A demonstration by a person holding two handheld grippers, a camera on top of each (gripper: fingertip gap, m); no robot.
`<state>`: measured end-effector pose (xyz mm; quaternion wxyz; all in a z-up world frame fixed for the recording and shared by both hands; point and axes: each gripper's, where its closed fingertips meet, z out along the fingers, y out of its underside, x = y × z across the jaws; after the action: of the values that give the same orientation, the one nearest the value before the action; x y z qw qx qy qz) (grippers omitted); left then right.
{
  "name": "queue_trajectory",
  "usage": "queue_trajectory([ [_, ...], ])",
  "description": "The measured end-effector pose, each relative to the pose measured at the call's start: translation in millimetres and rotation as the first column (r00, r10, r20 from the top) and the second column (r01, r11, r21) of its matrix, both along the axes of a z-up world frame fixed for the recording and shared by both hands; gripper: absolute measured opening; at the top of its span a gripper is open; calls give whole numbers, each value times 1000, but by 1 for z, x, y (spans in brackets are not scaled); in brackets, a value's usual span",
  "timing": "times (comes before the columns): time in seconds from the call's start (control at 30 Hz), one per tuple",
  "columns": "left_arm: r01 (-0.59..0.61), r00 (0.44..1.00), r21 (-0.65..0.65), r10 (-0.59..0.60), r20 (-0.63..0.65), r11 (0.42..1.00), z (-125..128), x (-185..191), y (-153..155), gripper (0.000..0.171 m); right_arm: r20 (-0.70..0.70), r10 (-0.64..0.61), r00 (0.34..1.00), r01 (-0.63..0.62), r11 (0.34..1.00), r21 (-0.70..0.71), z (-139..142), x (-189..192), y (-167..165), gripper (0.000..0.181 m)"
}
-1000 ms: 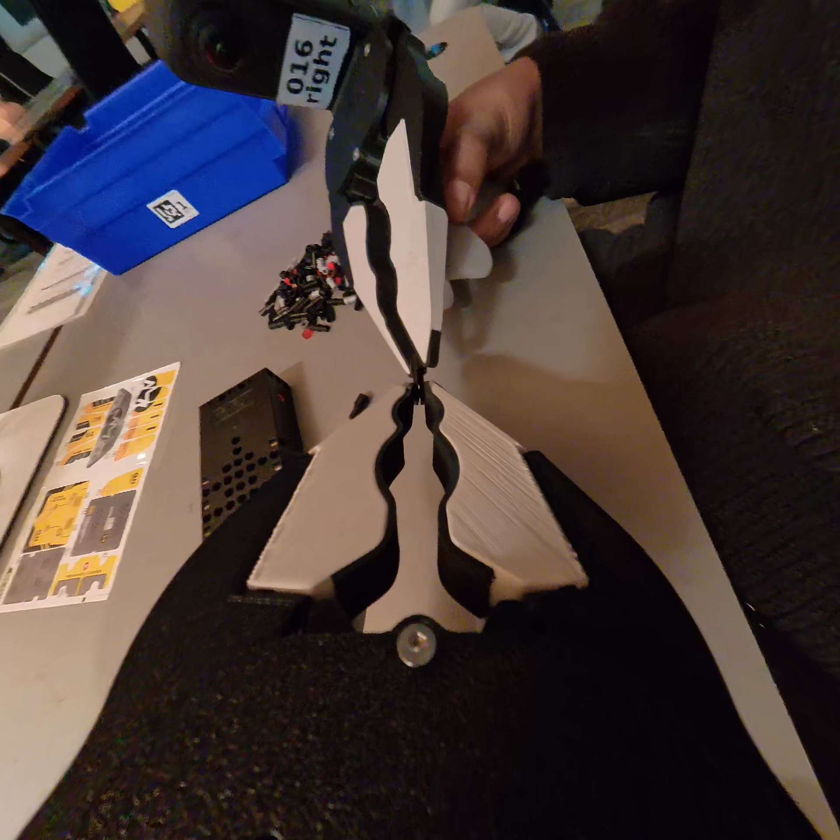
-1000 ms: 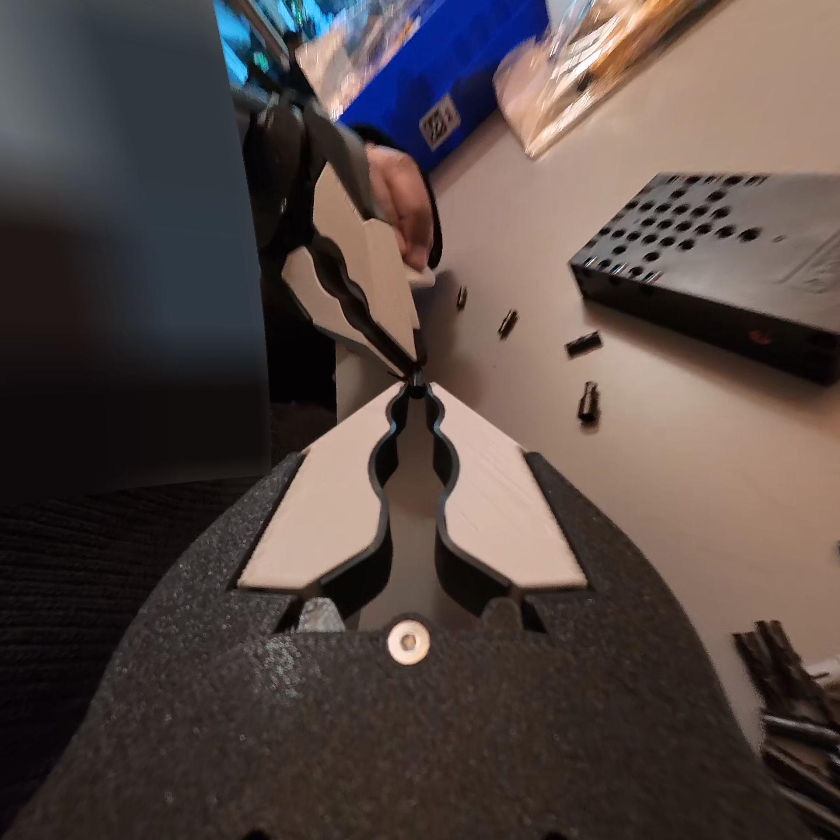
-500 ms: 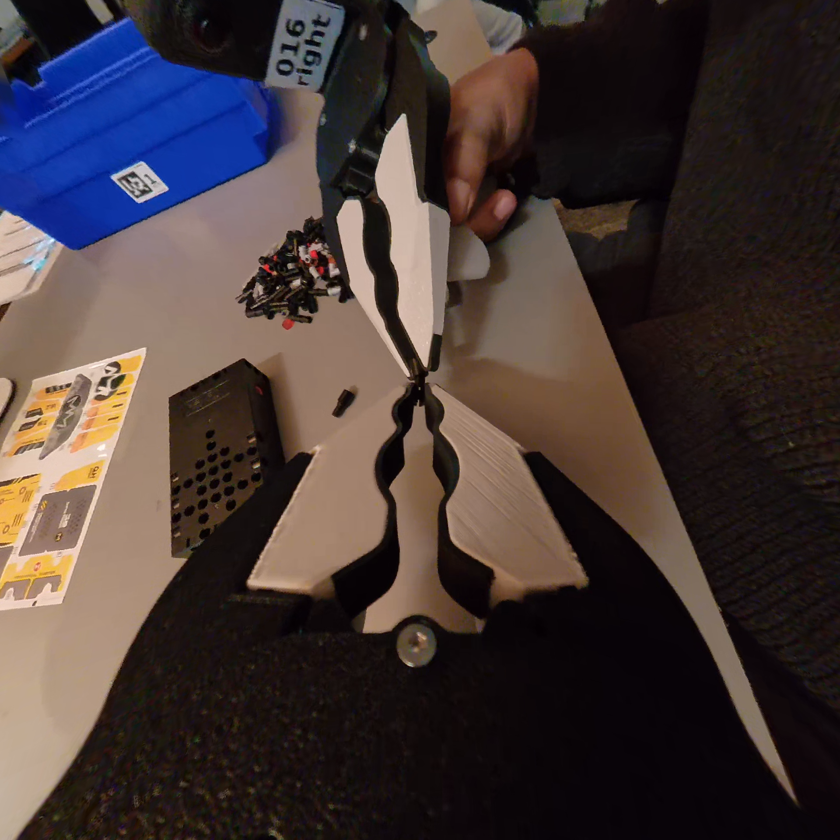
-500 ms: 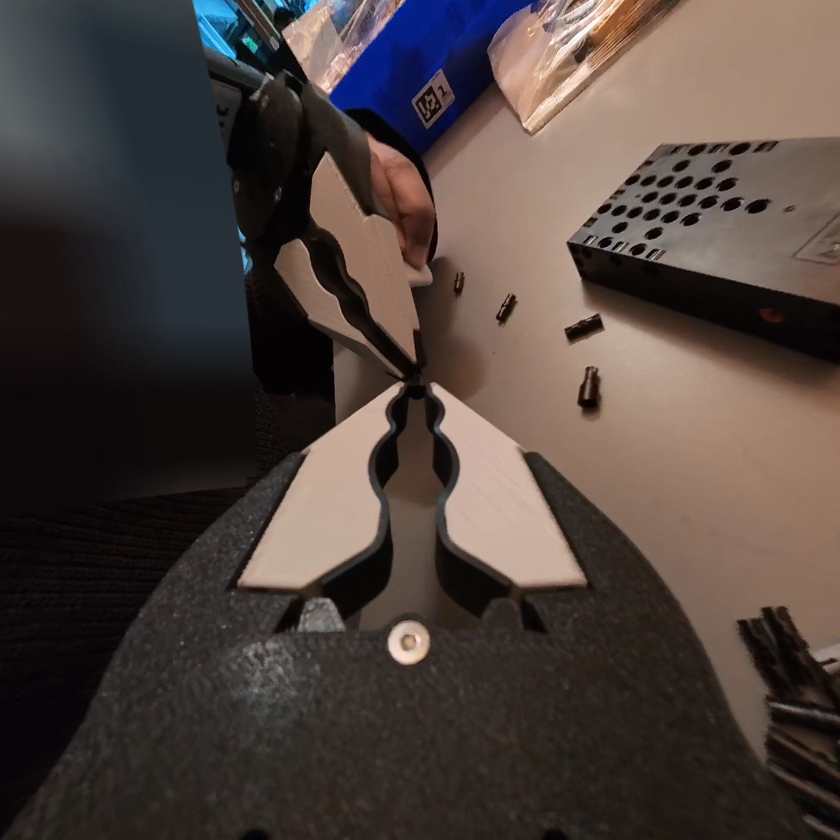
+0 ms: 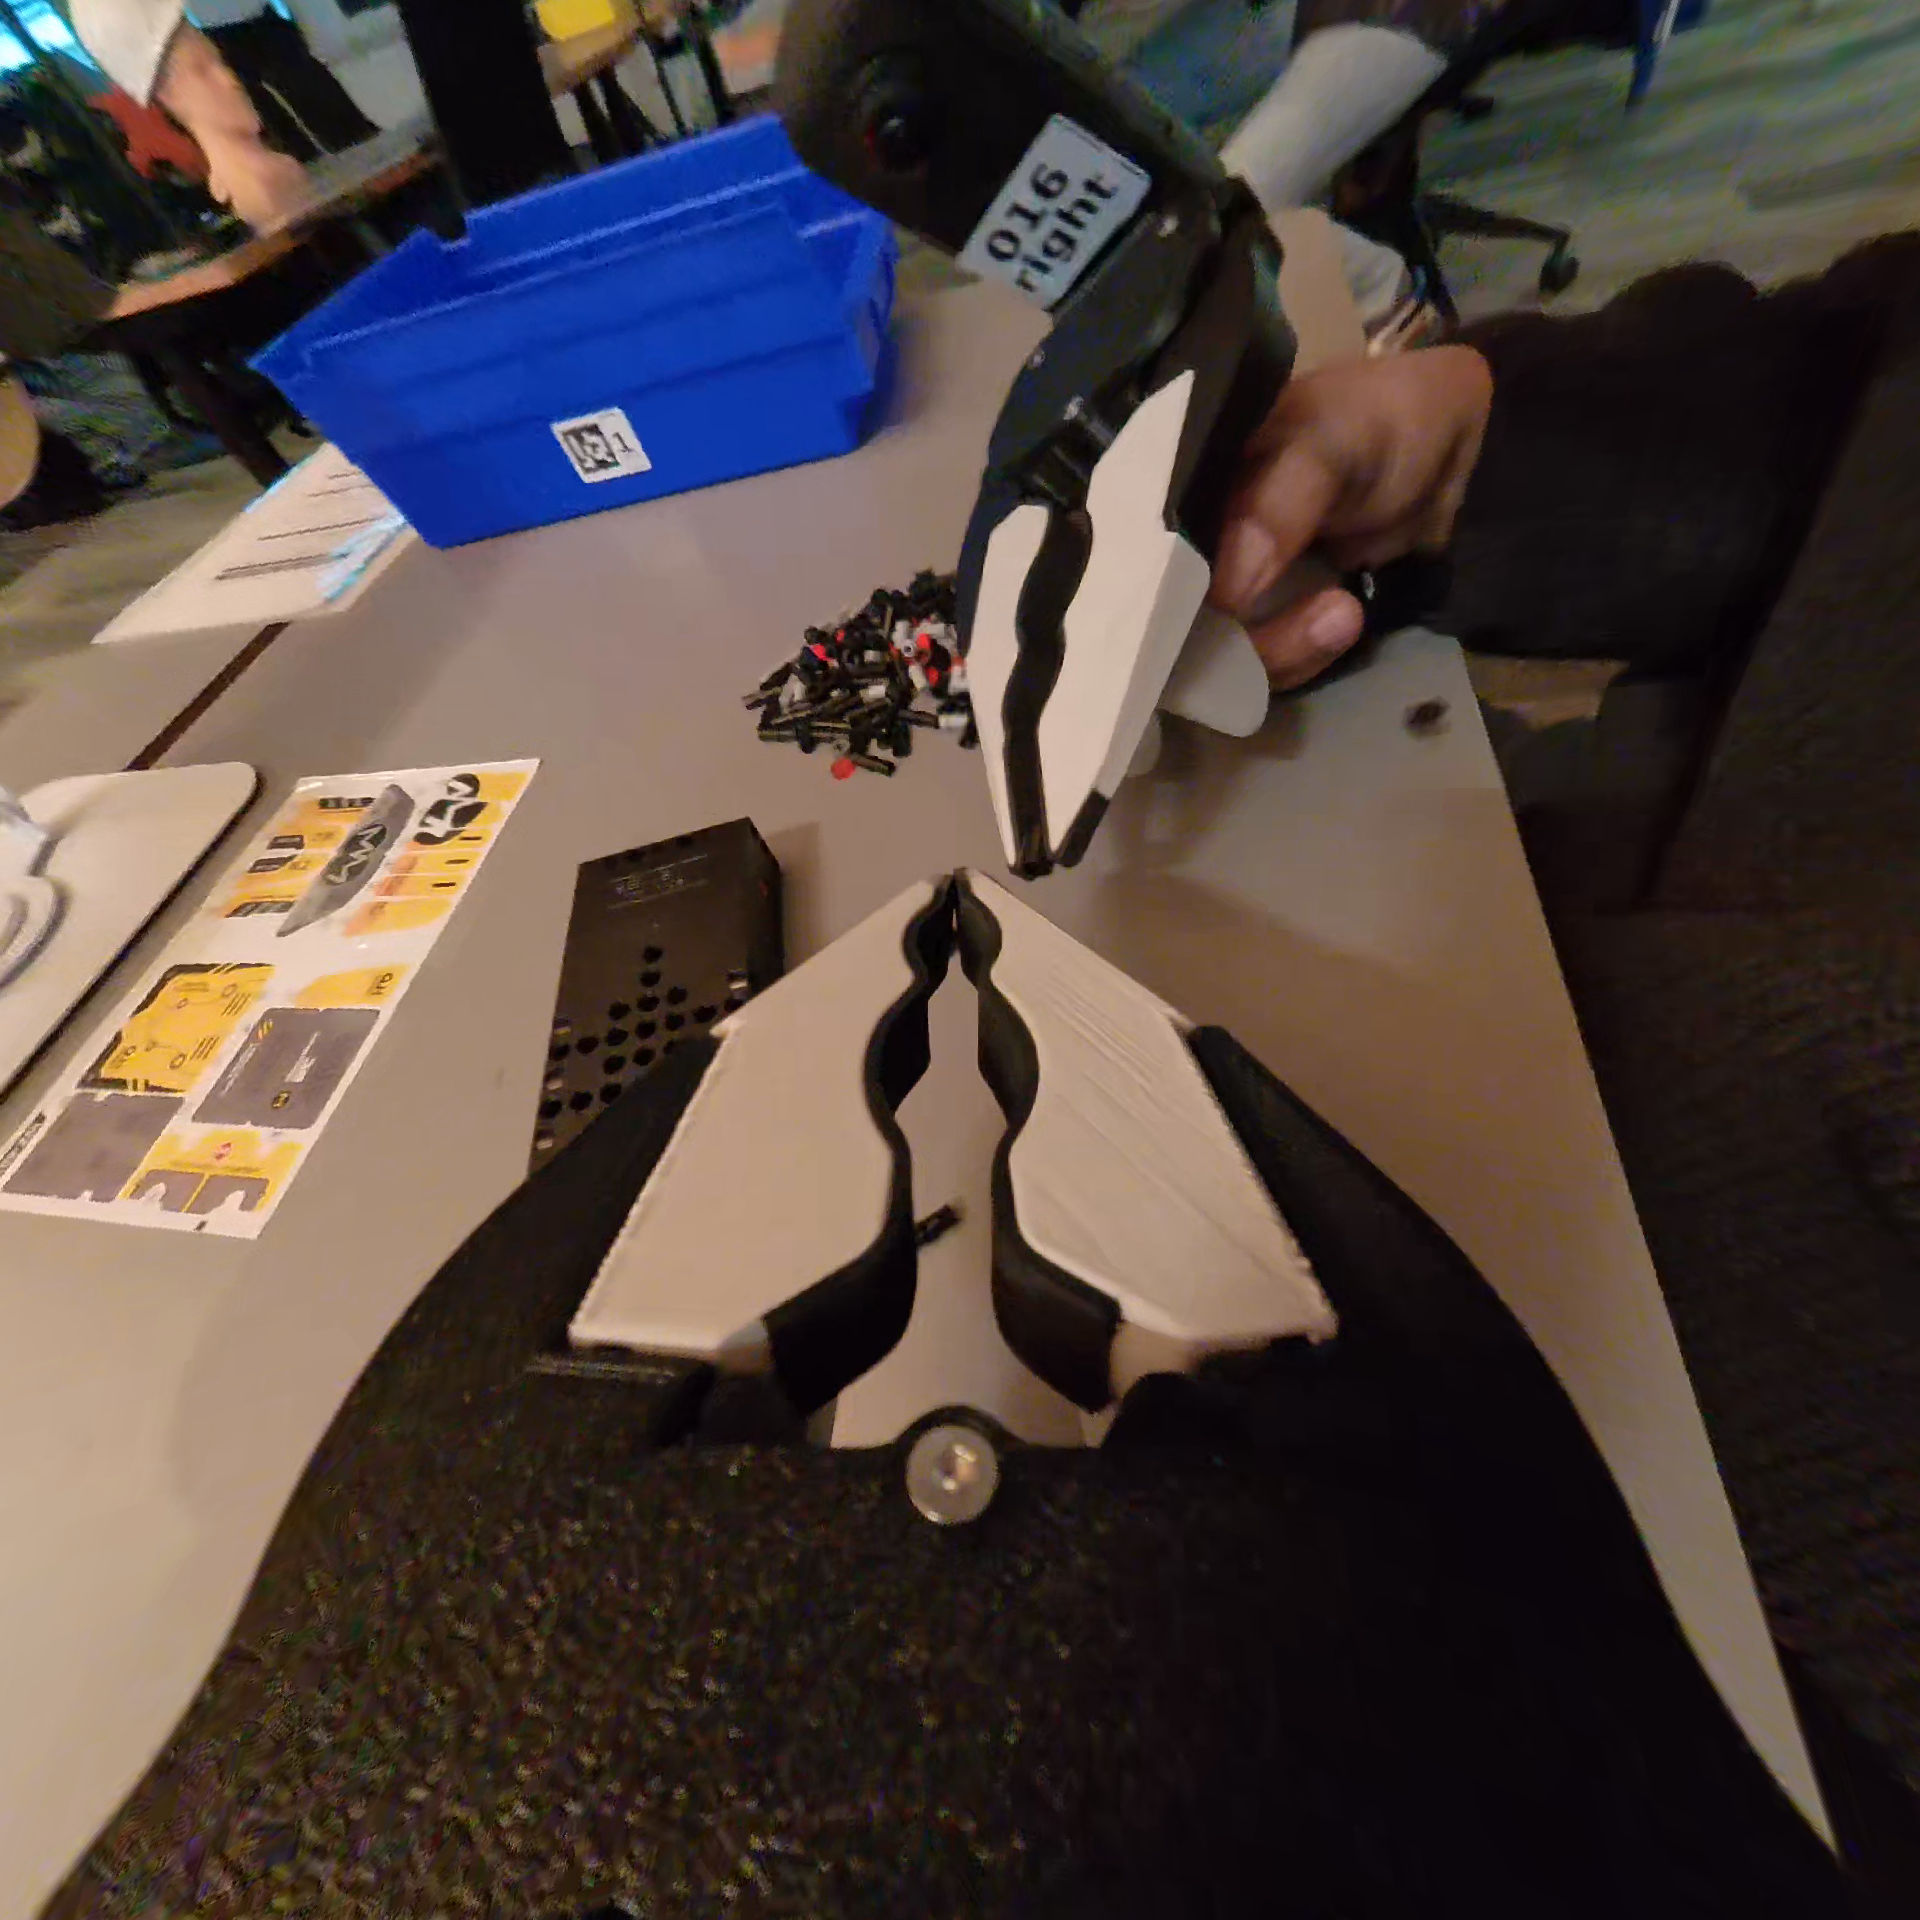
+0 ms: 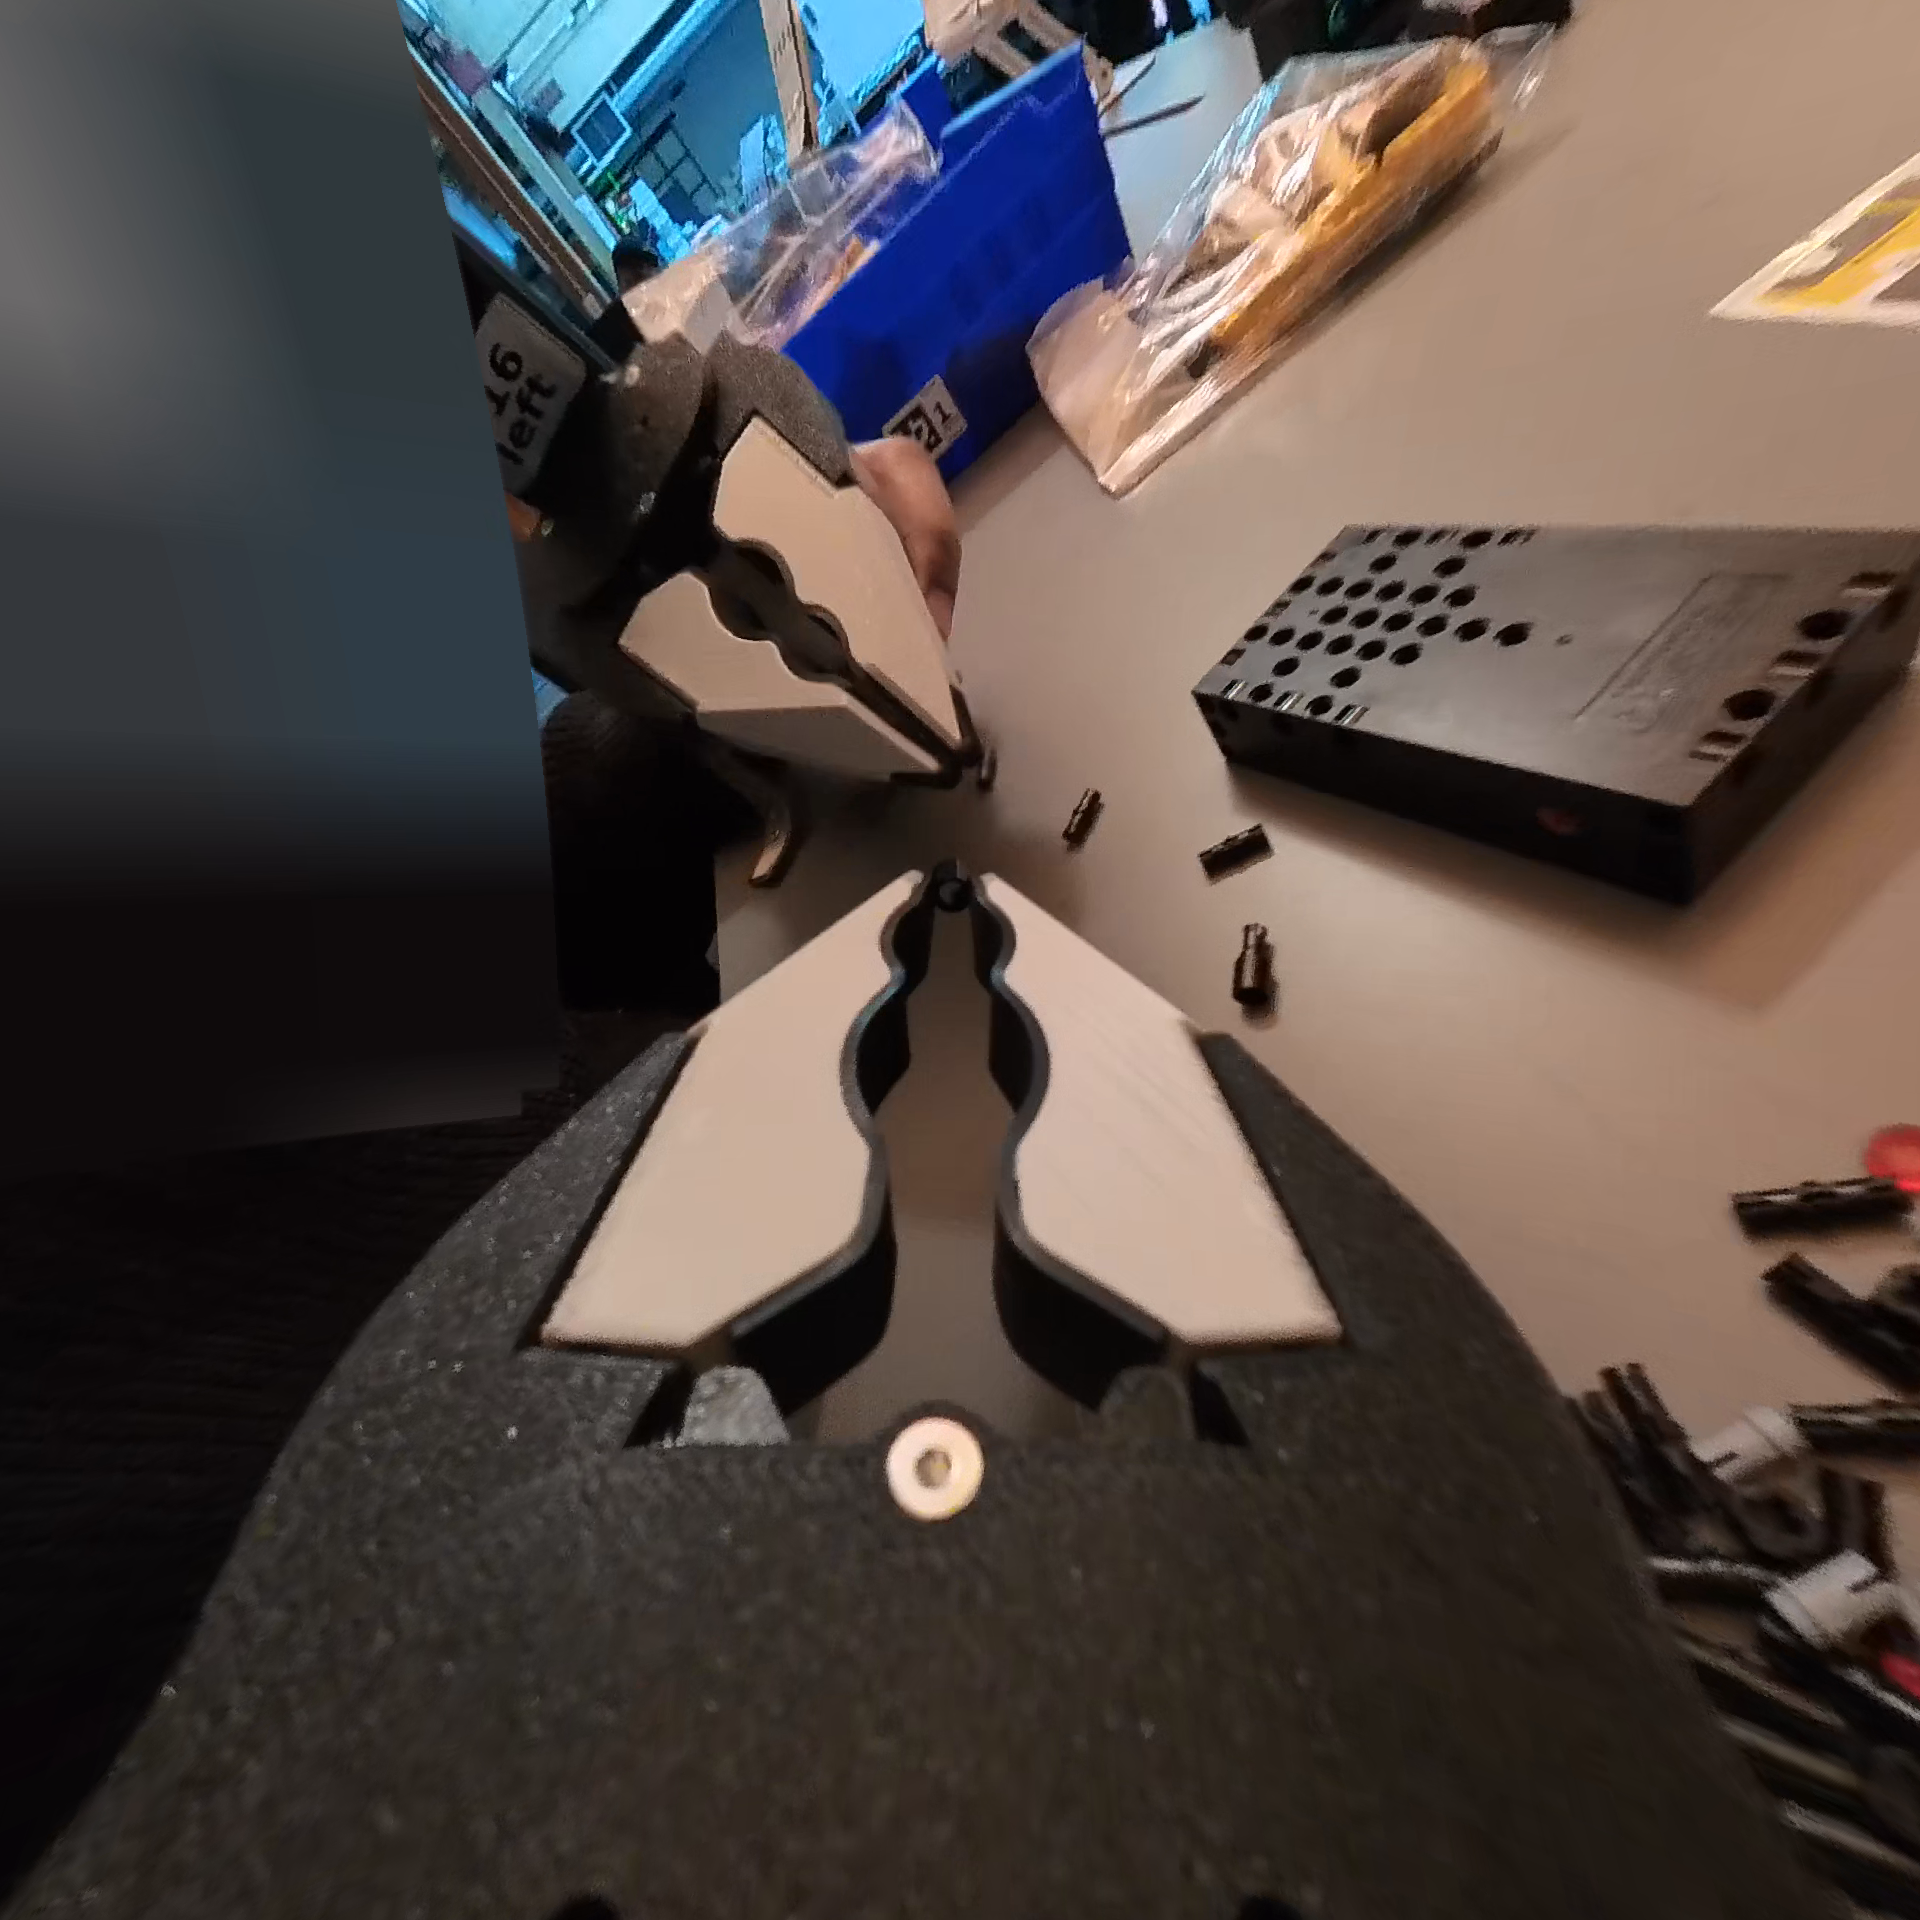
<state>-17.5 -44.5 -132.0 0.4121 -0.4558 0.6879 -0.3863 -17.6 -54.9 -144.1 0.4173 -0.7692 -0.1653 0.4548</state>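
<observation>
Above the table (image 6: 1455,1039), right gripper (image 6: 948,891) pinching a small black pin (image 6: 948,896).

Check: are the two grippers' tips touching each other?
Apart. The left wrist view shows bare table between the left gripper and right gripper; the right wrist view agrees.

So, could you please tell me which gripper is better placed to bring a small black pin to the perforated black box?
Probably the right gripper: it grips a small black pin at its tips, with the black box ahead; the left gripper looks shut on nothing.
</observation>
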Motion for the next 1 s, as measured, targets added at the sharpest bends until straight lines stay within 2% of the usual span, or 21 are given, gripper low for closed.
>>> queue_trajectory([
  [0.17, -6, 999, -11, 5, -50, 1000, -10, 1, 2, 0, 60, -132, 989, 128, 989, 71, 5, 35, 10, 7],
  [0.33, 22, 998, -23, -24, -58, 999, -12, 4, -6, 0, -26, -271, 962, 271, 942, 197, 38, 76, 10, 7],
  [0.47, 44, 998, -70, -47, -39, 997, -6, 5, -13, 5, -56, -342, 938, 343, 896, 283, 61, 98, 0, 7],
  [0.6, 83, 997, -153, -82, 12, 985, 11, 8, -27, 10, -82, -388, 918, 390, 842, 373, 81, 105, -18, 7],
  [0.7, 141, 990, -194, -134, 45, 971, 24, 12, -54, 12, -136, -425, 895, 441, 792, 423, 87, 106, -41, 7],
  [0.8, 193, 980, -196, -197, -2, 961, 20, 24, -98, 14, -206, -456, 866, 498, 748, 439, 85, 111, -69, 7],
  [0.87, 208, 971, -202, -226, -73, 957, 8, 37, -130, 15, -248, -471, 846, 532, 726, 435, 84, 117, -86, 7],
  [0.93, 144, 969, -174, -174, -174, 974, -13, 54, -148, 14, -269, -510, 817, 575, 690, 440, 84, 130, -96, 7],
  [1.0, 168, 941, -153, -204, -271, 974, -35, 62, -173, 14, -269, -554, 788, 611, 650, 452, 88, 143, -104, 7],
])
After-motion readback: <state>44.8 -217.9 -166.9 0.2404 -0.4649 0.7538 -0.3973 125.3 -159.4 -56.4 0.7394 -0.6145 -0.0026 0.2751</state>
